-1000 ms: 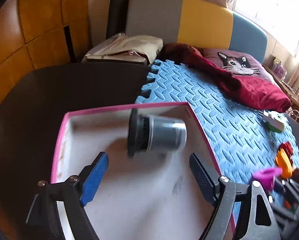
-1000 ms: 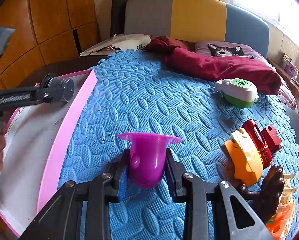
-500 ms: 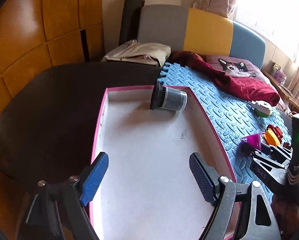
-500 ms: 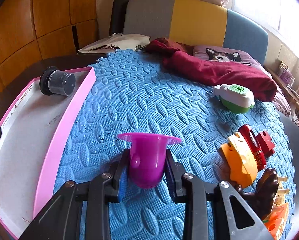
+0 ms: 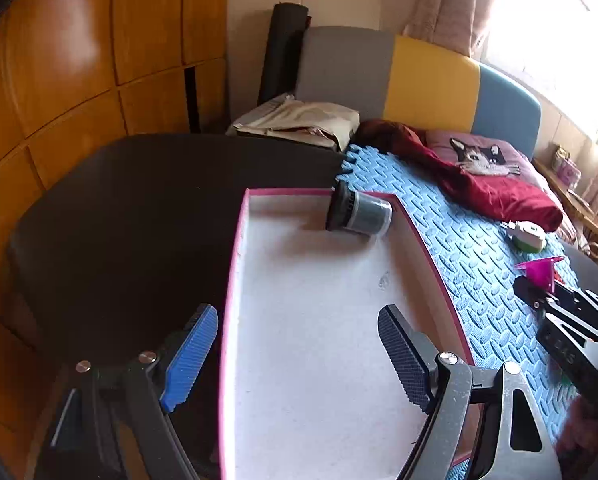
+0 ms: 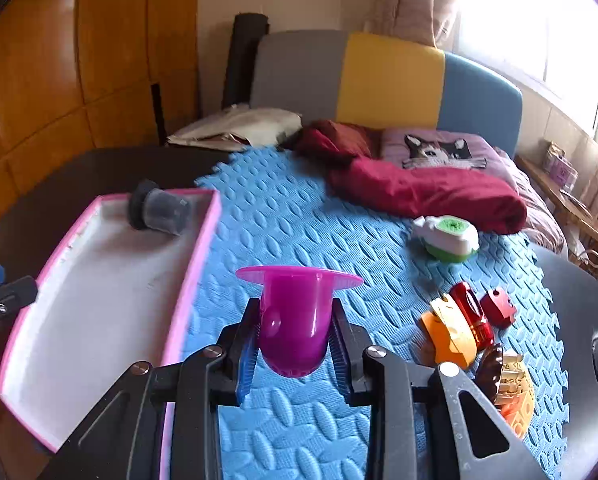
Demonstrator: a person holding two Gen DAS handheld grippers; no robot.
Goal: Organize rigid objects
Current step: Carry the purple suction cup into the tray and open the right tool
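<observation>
Over the blue mat [image 6: 299, 216], right tool [image 6: 295, 344] clamps purple cup [image 6: 295, 320]; left tool [image 5: 299, 360] gapes empty.

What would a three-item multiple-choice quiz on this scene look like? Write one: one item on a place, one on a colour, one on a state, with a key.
1. Where does the dark grey cylindrical canister with the black cap lie?
A. on the blue foam mat
B. in the far end of the pink-rimmed white tray
C. on the red cloth

2. What colour is the plastic cup in the right gripper?
A. magenta
B. orange
C. green

3. How does the left gripper stand?
A. shut on the canister
B. shut on nothing
C. open and empty

Key: 1 B, the canister lies on its side inside the tray's far end; 2 A, the cup between the pads is magenta; 3 C, its blue pads stand wide apart with nothing between.
</observation>
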